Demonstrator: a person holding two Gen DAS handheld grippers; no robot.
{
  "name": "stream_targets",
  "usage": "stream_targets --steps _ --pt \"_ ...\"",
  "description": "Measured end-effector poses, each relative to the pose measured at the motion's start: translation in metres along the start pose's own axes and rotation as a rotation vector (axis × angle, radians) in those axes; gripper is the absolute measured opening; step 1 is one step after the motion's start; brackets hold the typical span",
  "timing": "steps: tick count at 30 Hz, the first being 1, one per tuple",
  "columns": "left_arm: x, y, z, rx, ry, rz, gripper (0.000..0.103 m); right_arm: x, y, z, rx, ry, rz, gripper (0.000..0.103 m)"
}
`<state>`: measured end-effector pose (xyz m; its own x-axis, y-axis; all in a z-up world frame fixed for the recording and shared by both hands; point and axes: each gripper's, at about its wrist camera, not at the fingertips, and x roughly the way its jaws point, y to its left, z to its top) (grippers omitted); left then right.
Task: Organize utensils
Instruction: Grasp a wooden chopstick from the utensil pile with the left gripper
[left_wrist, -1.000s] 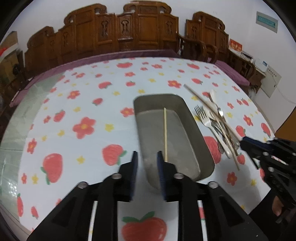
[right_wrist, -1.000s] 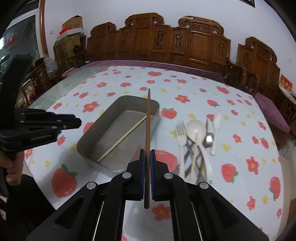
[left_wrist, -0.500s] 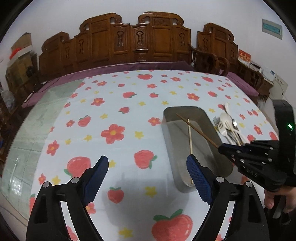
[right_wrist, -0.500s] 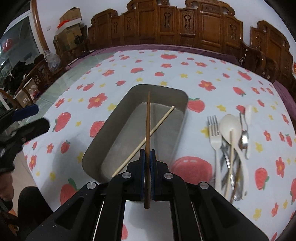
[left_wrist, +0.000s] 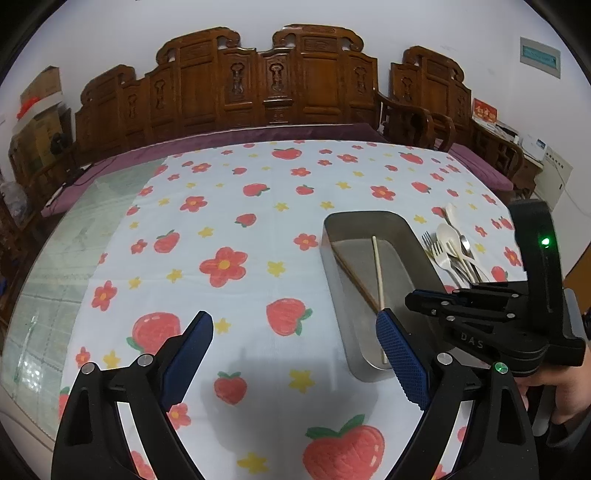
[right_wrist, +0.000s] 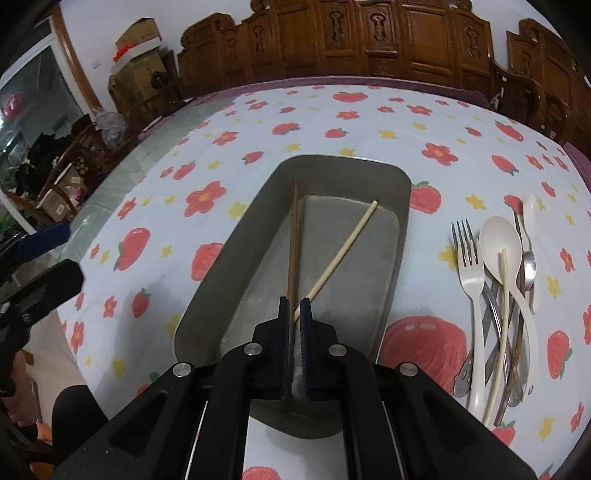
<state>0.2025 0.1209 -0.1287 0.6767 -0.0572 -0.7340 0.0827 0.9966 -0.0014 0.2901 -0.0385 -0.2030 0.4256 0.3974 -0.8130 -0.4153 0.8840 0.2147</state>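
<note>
A grey metal tray (right_wrist: 343, 160) lies on the strawberry-print tablecloth, with a pale chopstick (right_wrist: 340, 254) slanting across its floor. My right gripper (right_wrist: 294, 302) is shut on a dark brown chopstick (right_wrist: 293, 236) whose far end rests low against the tray's left wall. The left wrist view shows the tray (left_wrist: 369, 216) to the right, both the pale chopstick (left_wrist: 378, 273) and the brown chopstick (left_wrist: 354, 277) in it, and the right gripper (left_wrist: 413, 297) over its near end. My left gripper (left_wrist: 293, 317) hovers over bare cloth left of the tray, its jaws opening wide with nothing between them.
A pile of forks, spoons and a pale chopstick (right_wrist: 498, 295) lies right of the tray, also visible as the utensil pile (left_wrist: 450, 251). Carved wooden chairs (left_wrist: 280, 85) line the far side. A bare green strip of table (left_wrist: 62, 236) runs along the cloth's left edge.
My left gripper has opened wide and drawn away to the left of the tray, leaving the pale chopstick inside. My right gripper has moved down, bringing the brown chopstick into the tray.
</note>
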Motion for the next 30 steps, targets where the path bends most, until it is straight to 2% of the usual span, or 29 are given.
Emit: stream_targets --steps 5,10,13,15,21,30 --pt "-0.004 -0.016 -0.002 0.022 -0.010 -0.015 0.086 -0.036 -0.009 -0.004 -0.033 -0.070 0.002 0.007" --pt "-0.011 -0.044 -0.001 0.041 -0.026 -0.042 0.086 -0.088 -0.038 -0.016 -0.065 -0.152 -0.045 0.007" --pt "-0.013 -0.061 0.000 0.055 -0.028 -0.062 0.086 -0.111 -0.060 -0.025 -0.073 -0.182 -0.084 0.021" --pt "-0.013 -0.070 0.000 0.060 -0.029 -0.073 0.086 -0.122 -0.073 -0.033 -0.077 -0.194 -0.116 0.023" --pt "-0.008 -0.104 -0.004 0.074 -0.020 -0.103 0.086 -0.128 -0.112 -0.057 -0.041 -0.199 -0.158 0.023" --pt "0.009 -0.147 -0.012 0.097 0.008 -0.123 0.086 -0.106 -0.151 -0.086 0.027 -0.174 -0.165 0.023"
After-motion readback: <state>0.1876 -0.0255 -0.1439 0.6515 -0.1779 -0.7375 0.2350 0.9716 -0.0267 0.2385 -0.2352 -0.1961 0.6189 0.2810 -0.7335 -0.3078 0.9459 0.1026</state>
